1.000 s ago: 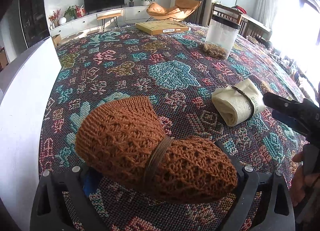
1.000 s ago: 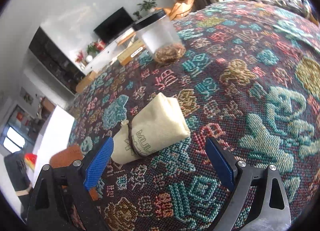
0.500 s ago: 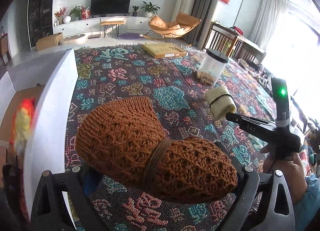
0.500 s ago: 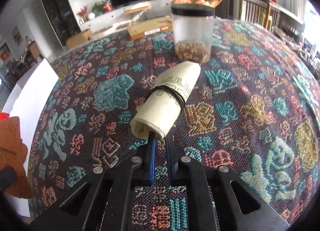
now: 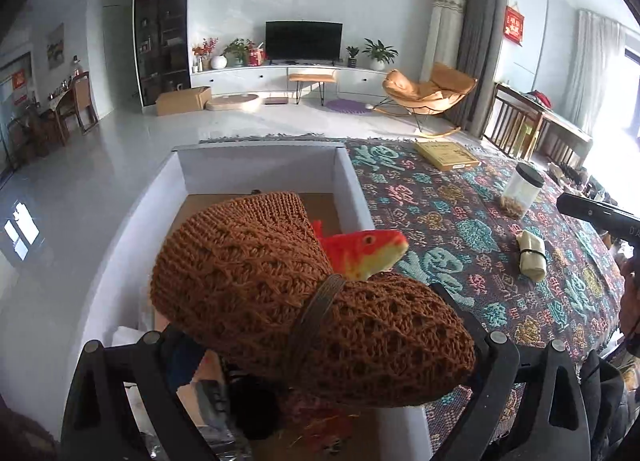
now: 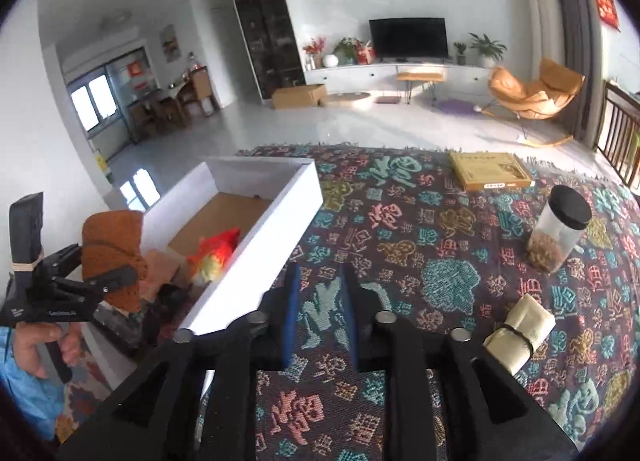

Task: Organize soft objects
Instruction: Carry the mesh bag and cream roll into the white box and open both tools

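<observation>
My left gripper (image 5: 320, 345) is shut on a rolled brown knitted hat (image 5: 304, 289) bound with a band, held above the open white box (image 5: 352, 185). The hat (image 6: 114, 249) and left gripper (image 6: 100, 281) also show in the right wrist view, over the box (image 6: 280, 229). A red and yellow plush fish (image 5: 364, 251) lies in the box; it also shows in the right wrist view (image 6: 216, 255). A cream rolled cloth (image 6: 520, 331) with a black band lies on the patterned table, right of my right gripper (image 6: 318, 317), whose jaws are nearly closed and hold nothing.
A clear jar with a black lid (image 6: 558, 229) stands at the right on the patterned tablecloth (image 6: 400, 241). A flat yellow box (image 6: 490, 170) lies at the far edge. Dark items lie in the near end of the white box.
My left gripper carried the brown hat left from the table to above the white box. My right gripper left the cream roll on the table and drew back, its jaws slightly apart.
</observation>
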Motion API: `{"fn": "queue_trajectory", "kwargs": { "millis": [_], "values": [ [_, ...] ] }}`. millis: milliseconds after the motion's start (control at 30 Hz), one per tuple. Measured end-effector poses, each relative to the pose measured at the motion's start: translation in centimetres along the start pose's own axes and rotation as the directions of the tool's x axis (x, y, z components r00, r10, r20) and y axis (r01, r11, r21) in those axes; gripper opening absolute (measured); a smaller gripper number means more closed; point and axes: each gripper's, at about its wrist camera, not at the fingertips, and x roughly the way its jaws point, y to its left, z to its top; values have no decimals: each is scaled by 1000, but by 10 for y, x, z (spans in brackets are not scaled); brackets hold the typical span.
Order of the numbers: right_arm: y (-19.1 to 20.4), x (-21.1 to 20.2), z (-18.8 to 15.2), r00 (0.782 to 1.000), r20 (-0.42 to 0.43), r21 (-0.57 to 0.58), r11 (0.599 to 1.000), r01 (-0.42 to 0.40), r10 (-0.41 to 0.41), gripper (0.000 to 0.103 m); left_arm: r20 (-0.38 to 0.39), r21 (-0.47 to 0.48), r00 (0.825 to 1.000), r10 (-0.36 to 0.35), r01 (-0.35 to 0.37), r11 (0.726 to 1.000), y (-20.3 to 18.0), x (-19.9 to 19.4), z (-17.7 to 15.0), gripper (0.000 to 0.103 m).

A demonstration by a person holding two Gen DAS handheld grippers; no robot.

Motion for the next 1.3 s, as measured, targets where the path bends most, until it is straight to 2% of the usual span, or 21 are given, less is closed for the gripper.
{"fn": "queue_trajectory", "kwargs": {
  "millis": [33,167,267,333,400,500,567,600,633,667,700,767,833,900,967,1000,1033,1067,1233,1267,1300],
  "values": [
    [-15,3,-3,999,-5,32,999,41,-41,83,3,-8,1000,2,-2,1000,6,-2,-3,97],
    [-112,17,-26,969,-133,242,942,233,-206,82,11,-26,1000,-6,6,1000,18,-7,-13,97],
    [-194,34,-62,940,-279,502,804,318,-198,82,18,-36,1000,-25,26,999,17,-6,-18,97],
    [-225,46,-80,937,-308,598,732,326,-165,83,18,-42,999,-33,34,999,13,-4,-21,97],
    [-235,60,-87,936,-311,615,716,331,-166,83,4,-46,999,-38,38,998,11,0,-23,97],
    [-228,90,-88,936,-312,570,756,322,-163,81,-22,-42,999,-26,25,999,7,8,-23,97],
    [-210,101,-81,900,-348,434,806,403,-262,60,-32,-45,999,-16,15,999,11,8,-23,97],
    [-200,100,-76,894,-342,386,824,415,-290,42,-33,-48,999,-11,9,999,14,8,-22,97],
    [-187,95,-69,906,-313,363,845,393,-287,34,-34,-51,999,-4,2,999,19,7,-23,97],
    [-187,95,-69,906,-313,363,845,393,-287,34,-36,-53,999,5,-7,999,22,6,-23,97],
    [-147,77,-50,939,-237,310,897,317,-250,34,-42,-52,999,18,-21,998,26,7,-24,97],
    [-89,57,-26,976,-164,241,954,177,-140,34,-63,-43,997,47,-50,998,35,12,-24,97],
    [-21,44,-5,991,-136,148,989,22,-1,35,-95,-18,992,83,-85,996,40,21,-24,99],
    [49,36,6,980,-145,60,990,-126,134,36,-145,11,979,145,-144,989,46,34,-25,99],
    [112,35,6,962,-176,-23,977,-214,207,42,-188,18,965,181,-181,983,54,42,-26,99],
    [138,38,4,957,-193,-59,971,-233,218,53,-199,9,961,193,-195,981,59,43,-27,99],
    [160,44,0,950,-210,-82,964,-254,233,71,-201,-6,959,201,-206,978,64,42,-27,100],
    [176,50,-5,942,-223,-90,957,-275,250,78,-198,-23,958,207,-215,976,69,40,-28,100],
    [194,77,-24,922,-276,-38,956,-292,271,80,-221,-60,939,262,-281,958,84,31,-24,101],
    [194,76,-26,923,-270,-40,955,-294,273,80,-216,-66,945,245,-265,962,82,26,-22,101],
    [195,75,-27,925,-269,-54,955,-293,268,80,-178,-63,962,205,-219,974,80,21,-20,101]
  ]
}}
